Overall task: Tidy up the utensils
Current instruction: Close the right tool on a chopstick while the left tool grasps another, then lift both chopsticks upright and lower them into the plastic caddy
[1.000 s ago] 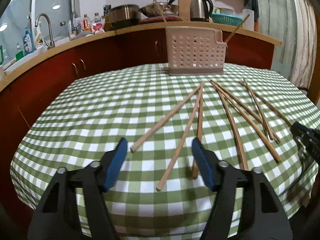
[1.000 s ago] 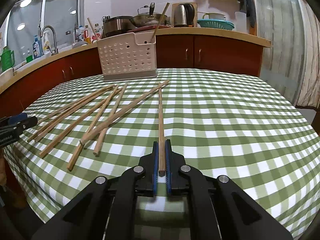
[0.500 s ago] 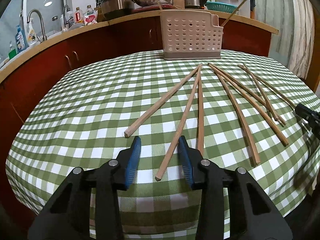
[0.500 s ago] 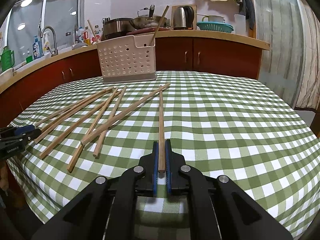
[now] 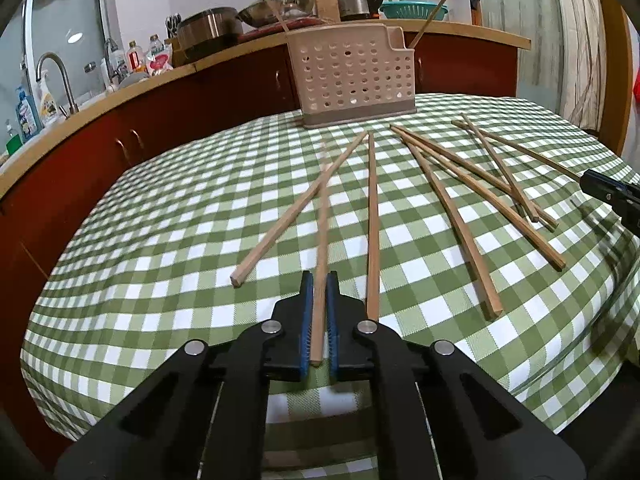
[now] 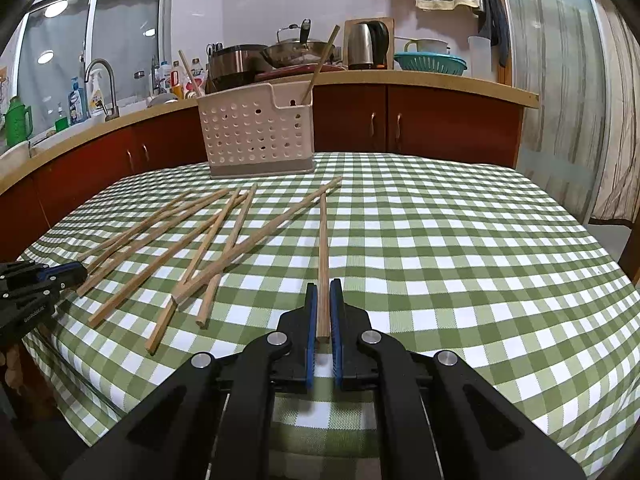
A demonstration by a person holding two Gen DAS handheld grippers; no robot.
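Observation:
Several wooden chopsticks (image 5: 454, 216) lie fanned out on the green checked tablecloth (image 5: 180, 216). My left gripper (image 5: 318, 280) is shut on the near end of one chopstick (image 5: 321, 240), which points toward the holder. My right gripper (image 6: 323, 286) is shut on another chopstick (image 6: 323, 248). A beige perforated utensil holder (image 5: 352, 76) stands at the table's far side with two chopsticks sticking up from it; it also shows in the right wrist view (image 6: 256, 132). The loose chopsticks (image 6: 192, 248) lie left of my right gripper.
A red-fronted kitchen counter (image 6: 420, 116) runs behind the table with a sink tap (image 6: 102, 80), pots, a kettle (image 6: 366, 46) and bottles. The right gripper's tip shows at the right edge of the left wrist view (image 5: 612, 192). A curtain (image 6: 616, 120) hangs at right.
My left gripper has closed from wide open onto a chopstick and lifted its near end. My right gripper stays shut on its chopstick, raised slightly.

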